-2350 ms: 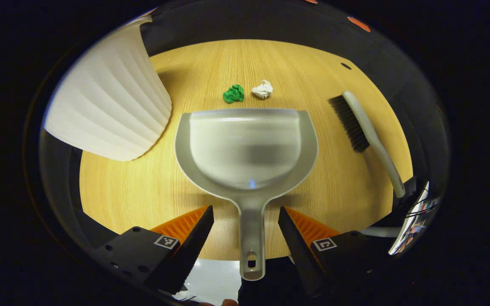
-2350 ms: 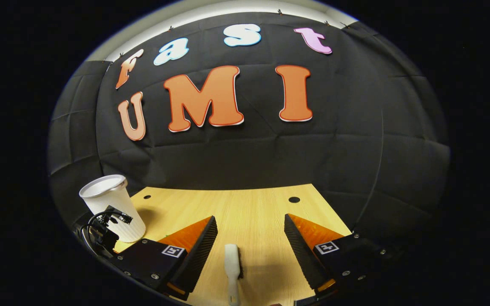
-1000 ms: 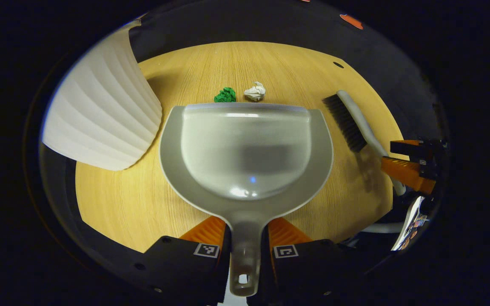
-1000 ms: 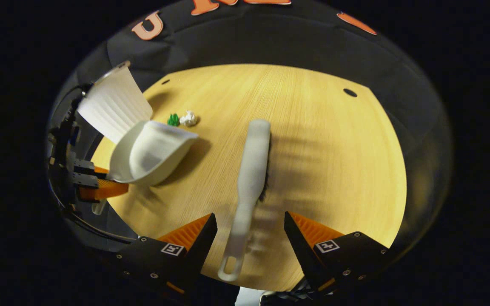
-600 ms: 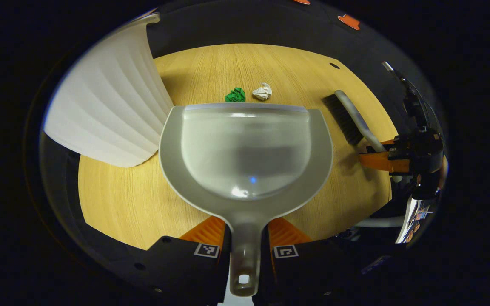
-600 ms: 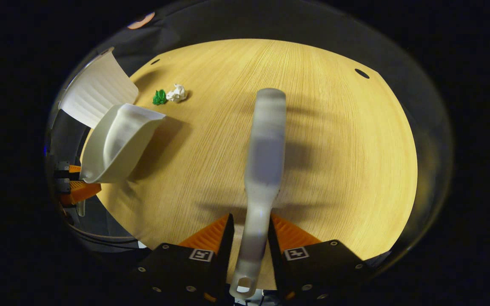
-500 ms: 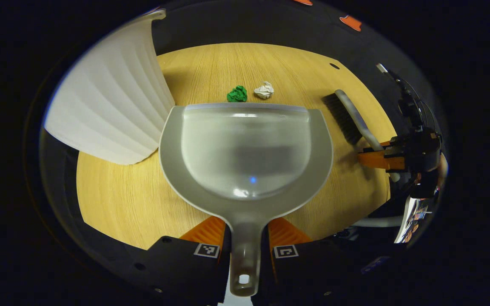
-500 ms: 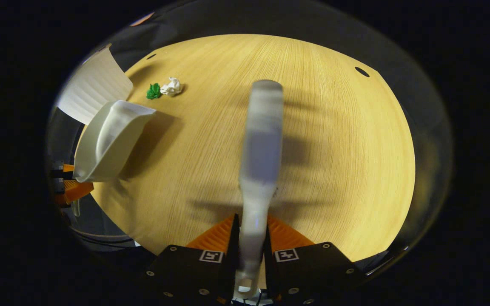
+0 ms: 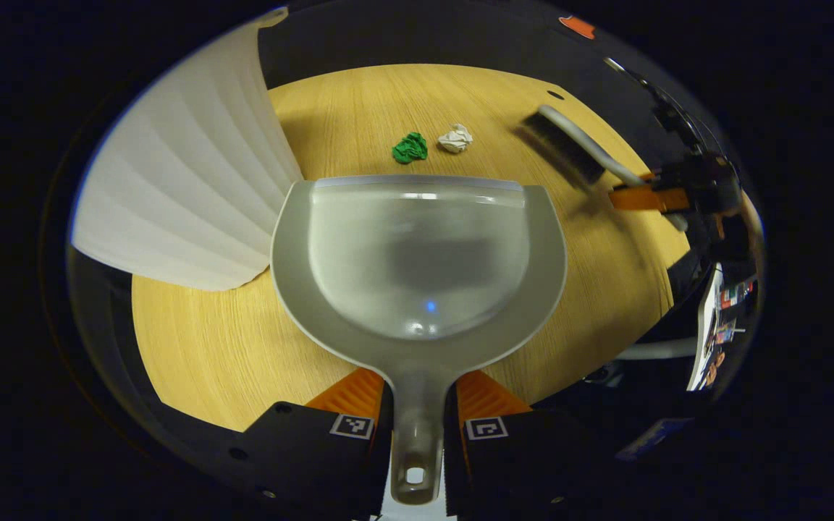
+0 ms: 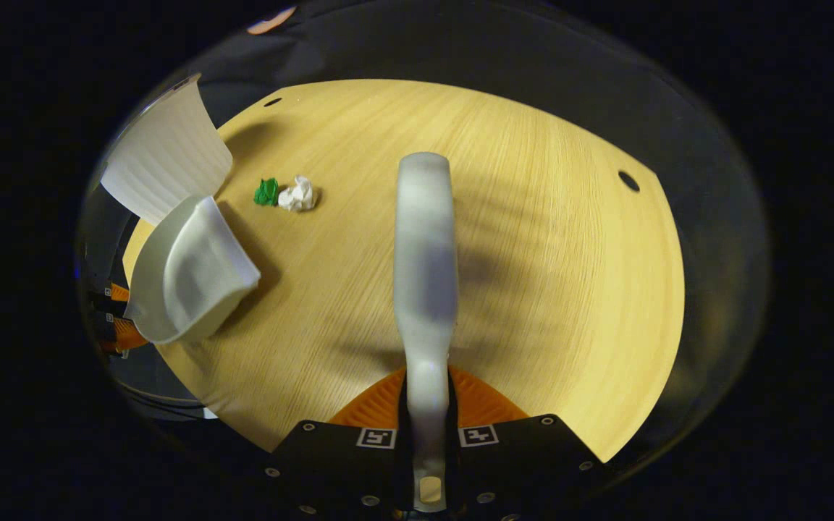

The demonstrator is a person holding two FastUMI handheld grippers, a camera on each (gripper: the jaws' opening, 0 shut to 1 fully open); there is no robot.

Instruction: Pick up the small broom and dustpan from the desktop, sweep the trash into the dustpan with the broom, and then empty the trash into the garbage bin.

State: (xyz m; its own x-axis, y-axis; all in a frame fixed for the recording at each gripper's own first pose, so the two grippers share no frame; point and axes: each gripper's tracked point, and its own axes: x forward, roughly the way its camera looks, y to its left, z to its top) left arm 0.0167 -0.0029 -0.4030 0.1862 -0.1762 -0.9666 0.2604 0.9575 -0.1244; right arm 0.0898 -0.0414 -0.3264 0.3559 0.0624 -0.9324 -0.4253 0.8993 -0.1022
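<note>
Both grippers are closed on handles. Left gripper (image 9: 417,409) has its two fingers pressed against the stem of the grey plastic dustpan (image 9: 417,253), whose pan spreads up toward 12 o'clock in the left gripper view, its straight lip just short of two scraps on the light wooden desktop (image 9: 207,347). Those scraps, a crumpled green paper ball (image 9: 410,147) and a crumpled white paper ball (image 9: 455,138), lie just beside each other, the green one at the 9 o'clock side of the white. At 10 o'clock stands the white ribbed garbage bin (image 9: 185,188), its wall close against the dustpan's rim.

Right gripper (image 10: 428,412) clamps the handle of the small white-backed broom (image 10: 424,246), which runs up toward 12 o'clock in the right gripper view. In the left gripper view the broom's dark bristles (image 9: 562,148) show at 2 o'clock, near the white ball but apart from it.

In the right gripper view the dustpan sits at 9 o'clock, below the bin.
</note>
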